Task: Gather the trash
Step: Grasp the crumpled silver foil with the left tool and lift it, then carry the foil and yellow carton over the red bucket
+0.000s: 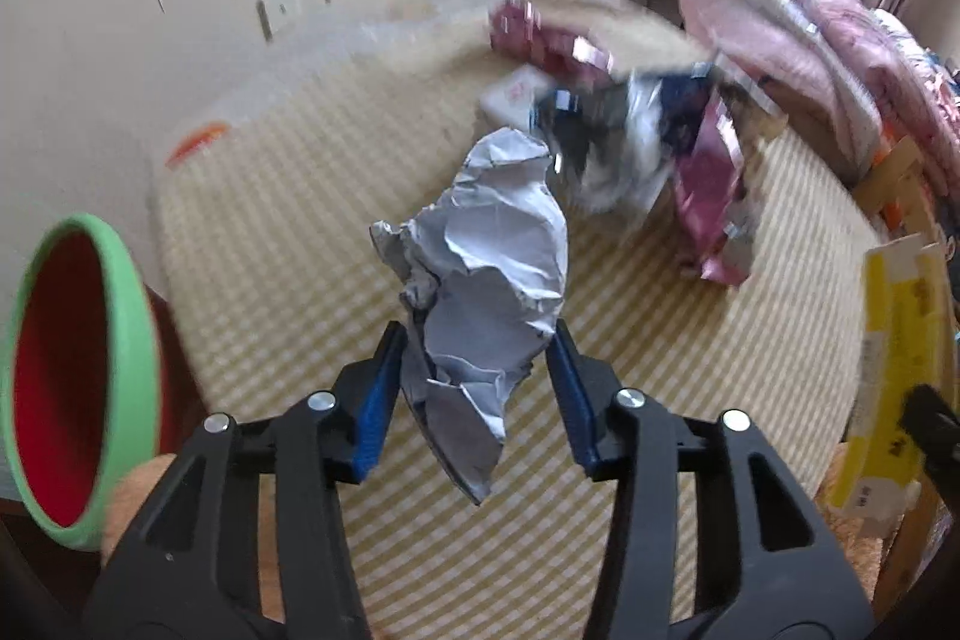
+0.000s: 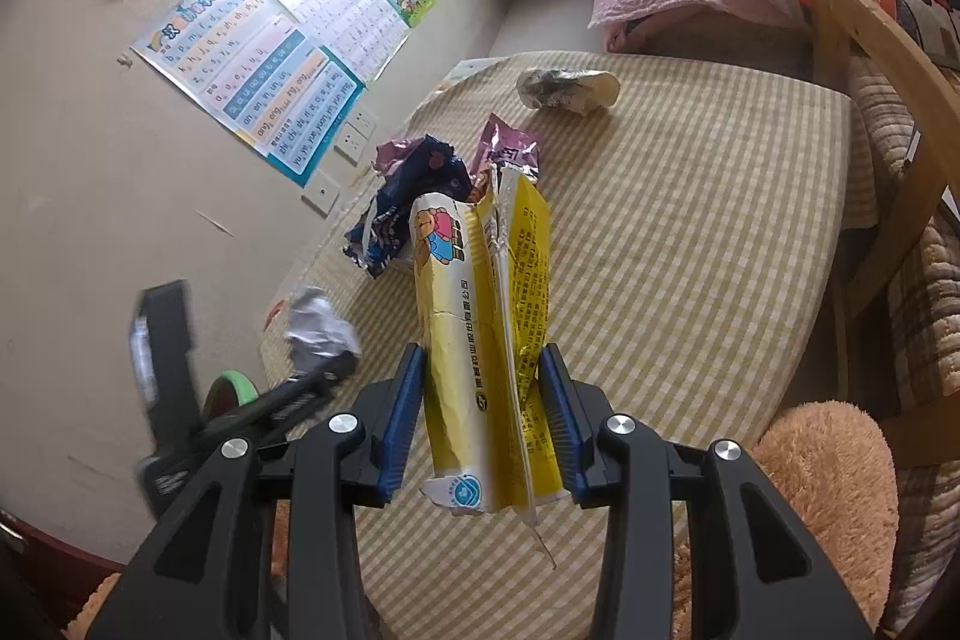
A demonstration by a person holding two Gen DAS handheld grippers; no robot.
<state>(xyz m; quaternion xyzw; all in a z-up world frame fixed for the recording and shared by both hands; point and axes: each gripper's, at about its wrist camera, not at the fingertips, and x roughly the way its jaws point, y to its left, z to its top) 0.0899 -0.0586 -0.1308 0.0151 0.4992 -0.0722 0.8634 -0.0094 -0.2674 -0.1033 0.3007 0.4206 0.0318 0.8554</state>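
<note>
My left gripper (image 1: 477, 370) pinches a crumpled paper (image 1: 486, 280); my right gripper (image 2: 480, 400) grips a yellow wrapper (image 2: 486, 328). Both pieces are lifted off the checked table (image 2: 690, 250). The bin (image 1: 78, 370) waits near left. Still to collect: foil wrappers (image 2: 414, 196) at centre and a wad (image 2: 567, 88) at the far edge.

Motion blur smears the wrapper pile (image 1: 648, 142) on the worktop (image 1: 300, 196); the green-rimmed bin (image 1: 72, 370) is cut off at the frame's left edge, its contents hidden
</note>
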